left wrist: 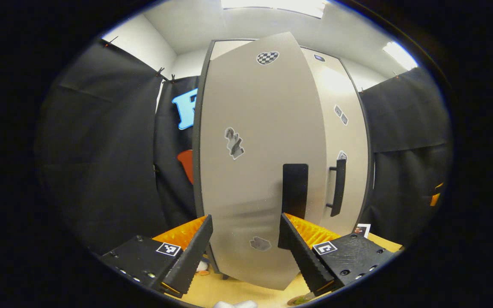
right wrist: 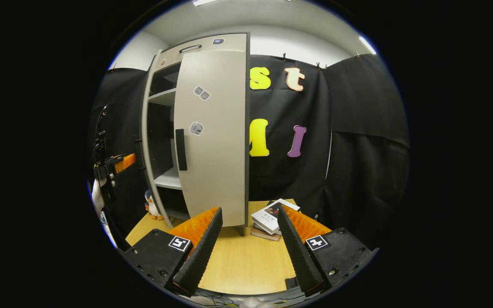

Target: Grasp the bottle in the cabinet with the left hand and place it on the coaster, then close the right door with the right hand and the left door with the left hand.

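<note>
The cabinet's left door (left wrist: 250,171), grey with a few stickers, stands partly open right in front of my left gripper (left wrist: 246,252). That gripper is open, and the door's lower part and black handle (left wrist: 294,190) show between its fingers. I cannot tell whether they touch it. The right door (left wrist: 345,128) lies flat against the cabinet, its handle (left wrist: 338,186) beside the gap. In the right gripper view the right door (right wrist: 212,137) covers its half, and shelves (right wrist: 167,179) show to its left. My right gripper (right wrist: 248,248) is open over the wooden table (right wrist: 242,256), holding nothing. The left gripper (right wrist: 109,169) hangs at the far left, in a gloved hand.
A stack of books (right wrist: 268,220) lies on the table right of the cabinet. A penguin toy (right wrist: 150,205) stands by the cabinet's left foot. A small round thing (left wrist: 300,299) sits at the lower edge, too cut off to identify. Black cloth walls close in on both sides.
</note>
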{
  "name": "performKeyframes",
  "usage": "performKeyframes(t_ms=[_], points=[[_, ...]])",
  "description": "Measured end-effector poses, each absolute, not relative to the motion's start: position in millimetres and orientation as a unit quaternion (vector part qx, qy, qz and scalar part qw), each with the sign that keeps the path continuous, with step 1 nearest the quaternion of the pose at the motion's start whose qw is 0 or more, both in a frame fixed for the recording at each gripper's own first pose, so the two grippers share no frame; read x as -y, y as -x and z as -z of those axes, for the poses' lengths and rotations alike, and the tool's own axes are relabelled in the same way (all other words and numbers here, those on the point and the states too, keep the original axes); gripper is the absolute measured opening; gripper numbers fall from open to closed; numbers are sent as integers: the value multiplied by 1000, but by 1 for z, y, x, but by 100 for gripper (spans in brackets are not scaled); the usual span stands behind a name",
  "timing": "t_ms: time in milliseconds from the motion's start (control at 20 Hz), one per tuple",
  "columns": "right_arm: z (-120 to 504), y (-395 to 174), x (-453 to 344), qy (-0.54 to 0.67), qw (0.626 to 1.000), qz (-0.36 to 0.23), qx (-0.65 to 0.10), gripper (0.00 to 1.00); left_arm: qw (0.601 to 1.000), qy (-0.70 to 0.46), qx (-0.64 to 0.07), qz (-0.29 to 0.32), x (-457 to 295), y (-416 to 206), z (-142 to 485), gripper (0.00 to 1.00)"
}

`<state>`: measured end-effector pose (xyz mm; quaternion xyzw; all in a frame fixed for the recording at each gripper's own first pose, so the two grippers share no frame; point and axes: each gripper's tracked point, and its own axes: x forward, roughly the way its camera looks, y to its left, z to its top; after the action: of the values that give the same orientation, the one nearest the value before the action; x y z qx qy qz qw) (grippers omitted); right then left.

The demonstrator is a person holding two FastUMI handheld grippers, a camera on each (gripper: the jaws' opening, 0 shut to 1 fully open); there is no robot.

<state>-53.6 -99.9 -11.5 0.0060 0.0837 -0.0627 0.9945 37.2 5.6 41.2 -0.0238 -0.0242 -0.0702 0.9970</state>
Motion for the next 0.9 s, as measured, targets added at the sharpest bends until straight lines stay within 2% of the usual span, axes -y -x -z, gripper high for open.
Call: performKeyframes(t_ms=[400, 900], points=[[15, 65, 114, -19, 993, 80, -85, 80, 997, 21, 17, 77, 2, -41, -41, 95], [15, 63, 99, -19, 994, 70, -81, 80, 996, 14, 28, 84, 7, -3, -49, 96]])
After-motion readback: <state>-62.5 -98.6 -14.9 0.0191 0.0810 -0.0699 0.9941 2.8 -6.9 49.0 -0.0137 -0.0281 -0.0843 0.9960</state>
